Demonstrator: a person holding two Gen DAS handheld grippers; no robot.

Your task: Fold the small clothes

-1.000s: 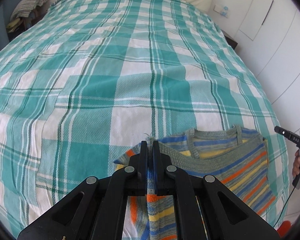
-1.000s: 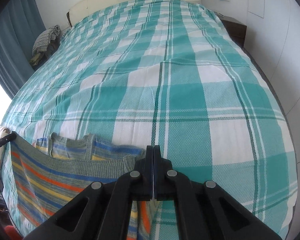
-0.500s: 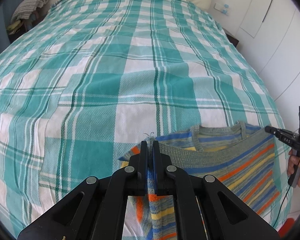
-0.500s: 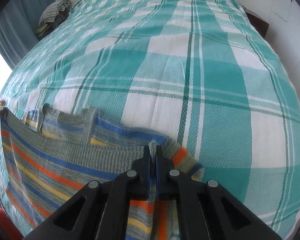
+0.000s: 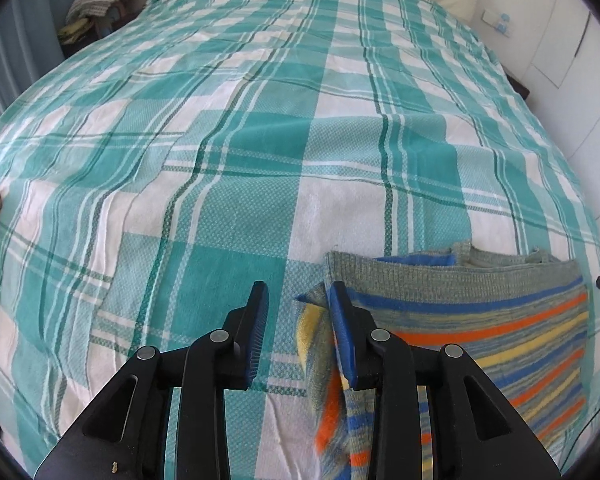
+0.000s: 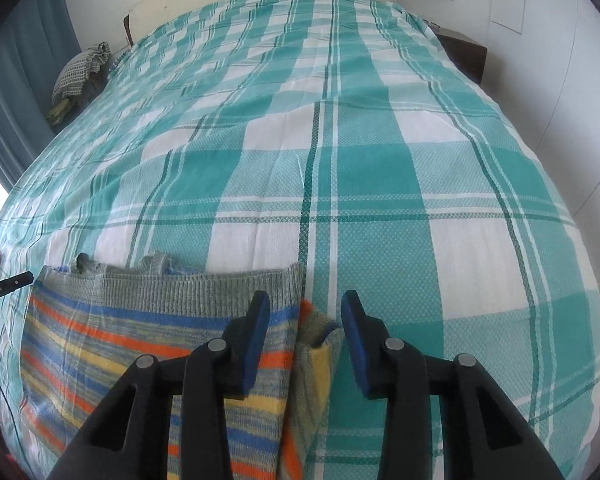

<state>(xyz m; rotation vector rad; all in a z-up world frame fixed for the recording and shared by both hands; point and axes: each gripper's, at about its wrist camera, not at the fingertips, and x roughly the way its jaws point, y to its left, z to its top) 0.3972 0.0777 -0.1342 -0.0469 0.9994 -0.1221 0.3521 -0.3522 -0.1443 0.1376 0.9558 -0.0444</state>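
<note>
Released since half a second ago: left gripper (image 5: 298, 312) and right gripper (image 6: 305, 320) both spread, empty. Striped grey-orange-blue knit top (image 5: 480, 320) folded at five o'clock on teal checked bedspread (image 5: 260, 140). Soft, light, floppy; best pinched at ribbed corners.

The bedspread (image 5: 260, 152) is checked teal and white. At lower right of the frame the little sweater (image 5: 500, 320) shows orange, blue and yellow stripes under a grey ribbed band. Blue pads line the black jaws.

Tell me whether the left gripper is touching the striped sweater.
Cannot tell. In the left wrist view the left gripper is open; its right finger overlaps the striped sweater edge, with no gap or contact plainly visible.
</note>
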